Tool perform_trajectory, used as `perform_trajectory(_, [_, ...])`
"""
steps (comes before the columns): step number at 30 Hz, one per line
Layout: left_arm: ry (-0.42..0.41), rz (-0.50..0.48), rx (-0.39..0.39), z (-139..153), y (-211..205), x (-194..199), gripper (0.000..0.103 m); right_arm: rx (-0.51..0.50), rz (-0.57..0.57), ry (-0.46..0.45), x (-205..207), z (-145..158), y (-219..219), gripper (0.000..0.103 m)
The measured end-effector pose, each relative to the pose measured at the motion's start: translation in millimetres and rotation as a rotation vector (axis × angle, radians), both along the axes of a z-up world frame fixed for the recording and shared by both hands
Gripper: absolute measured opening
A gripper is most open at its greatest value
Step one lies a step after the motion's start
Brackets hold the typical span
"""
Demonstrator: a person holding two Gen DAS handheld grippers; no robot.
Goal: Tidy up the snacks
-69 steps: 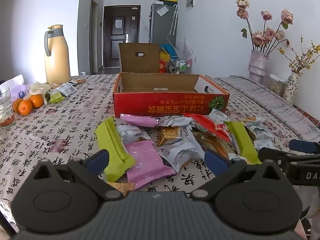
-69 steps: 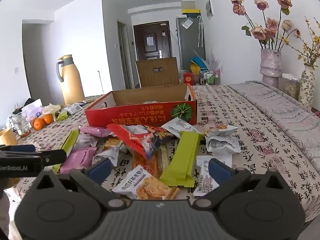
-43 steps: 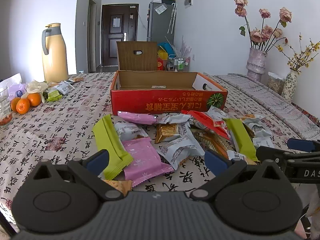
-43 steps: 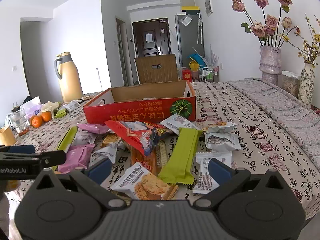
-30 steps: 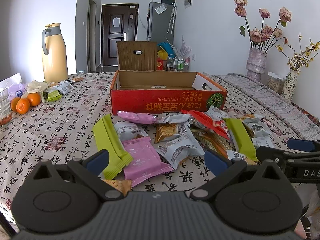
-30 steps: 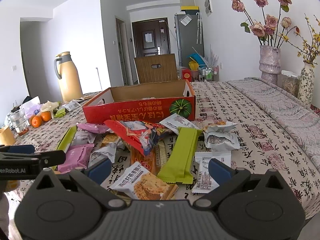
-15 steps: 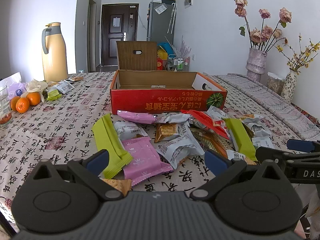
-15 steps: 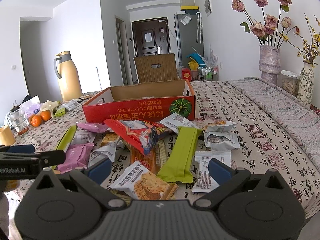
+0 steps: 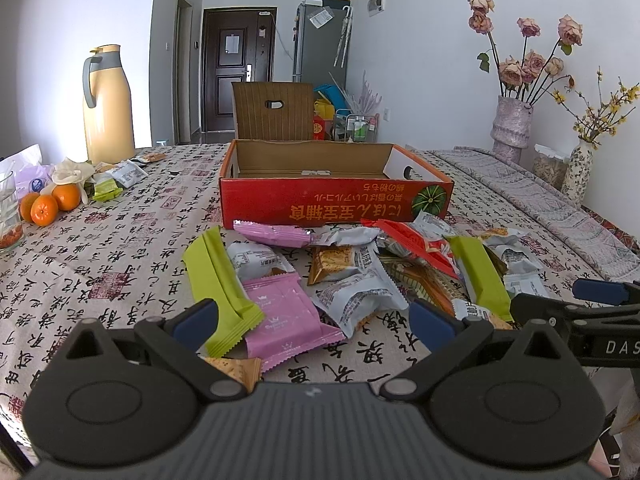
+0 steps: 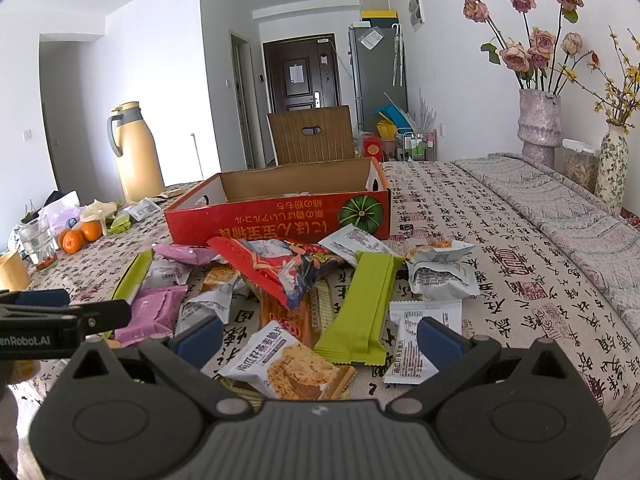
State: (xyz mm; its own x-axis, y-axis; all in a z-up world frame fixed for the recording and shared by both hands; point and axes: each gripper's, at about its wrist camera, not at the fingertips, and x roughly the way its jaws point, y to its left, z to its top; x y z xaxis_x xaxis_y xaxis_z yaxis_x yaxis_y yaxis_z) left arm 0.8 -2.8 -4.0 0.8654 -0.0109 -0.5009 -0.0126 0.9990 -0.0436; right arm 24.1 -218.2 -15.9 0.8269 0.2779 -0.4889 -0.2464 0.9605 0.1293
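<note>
A heap of wrapped snacks lies on the patterned tablecloth in front of a red cardboard box (image 9: 335, 206) (image 10: 276, 216) with its top open. In the left wrist view my left gripper (image 9: 313, 322) stands open just above a pink packet (image 9: 285, 316) and beside a lime-green bar (image 9: 216, 272). The right wrist view has my right gripper (image 10: 319, 338) open over a white biscuit packet (image 10: 280, 360) and a second lime-green bar (image 10: 362, 308); a red crisp bag (image 10: 280, 266) lies beyond. Neither gripper holds anything. Each gripper shows at the edge of the other's view.
A yellow thermos jug (image 9: 107, 108) stands at the back left with oranges (image 9: 50, 204) and a glass (image 9: 8, 216) near it. Two flower vases (image 10: 538, 120) stand at the right by the wall. A brown chair back (image 9: 273, 110) rises behind the box.
Both grippers have crept slightly forward and lower toward the snack heap; their fingers stayed open and nothing was picked up.
</note>
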Motion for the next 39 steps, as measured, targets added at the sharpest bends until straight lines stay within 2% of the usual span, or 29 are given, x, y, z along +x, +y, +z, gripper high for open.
perform_trajectory(24, [0.005,0.003,0.0,-2.4,-1.4,0.8,0.103,0.0,-0.005,0.003,1.6,-3.0,-1.7,0.103])
perform_trajectory(33, [0.026,0.026,-0.006,-5.8,5.1,12.1,0.103,-0.007,-0.062,0.015,11.3,-6.9,-18.6,0.103])
perform_trajectory(35, [0.032,0.03,-0.007,-6.1,6.9,15.1,0.103,-0.014,-0.079,0.023,16.4,-9.3,-24.1,0.101])
perform_trajectory(39, [0.047,0.04,-0.005,-8.1,9.9,21.7,0.103,-0.042,-0.117,0.052,27.5,-17.0,-33.5,0.087])
